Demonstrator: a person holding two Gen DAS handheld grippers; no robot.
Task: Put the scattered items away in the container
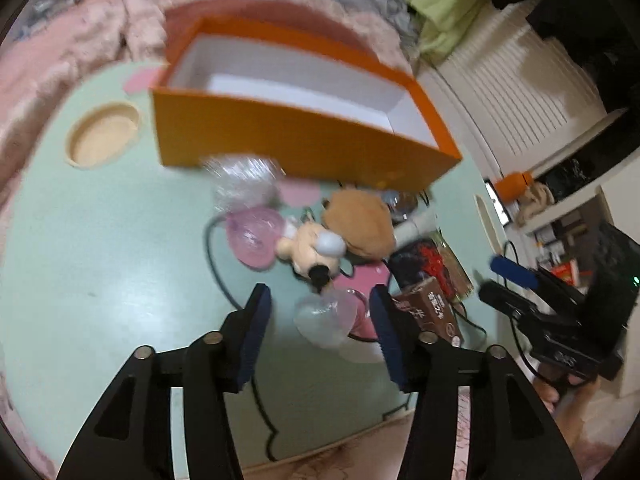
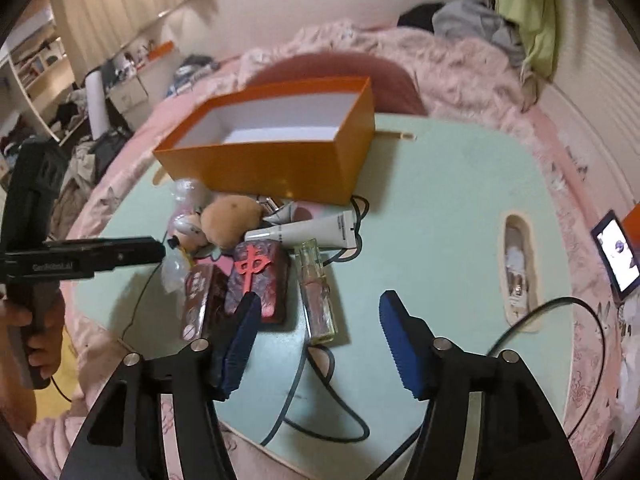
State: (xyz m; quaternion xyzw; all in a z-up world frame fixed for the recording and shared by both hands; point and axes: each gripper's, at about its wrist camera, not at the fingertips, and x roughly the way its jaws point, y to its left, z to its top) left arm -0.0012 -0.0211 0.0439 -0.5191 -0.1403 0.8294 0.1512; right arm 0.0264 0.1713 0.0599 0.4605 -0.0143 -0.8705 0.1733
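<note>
Both tools gape empty: my left tool [image 1: 320, 320] straddles a clear pouch [image 1: 326, 318], my right tool [image 2: 316, 344] nears the perfume bottle [image 2: 318, 296]. Clutter sits mid-bench before the empty orange box [image 2: 272, 160], toward the far edge.

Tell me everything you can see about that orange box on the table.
The orange box is a long rectangular container, apparently of stiff card, orange outside and white inside. It has no lid on and looks empty. It stands upright on the pale green table, at its far side, with the scattered items piled against its near wall. Neither gripper touches it.
</note>
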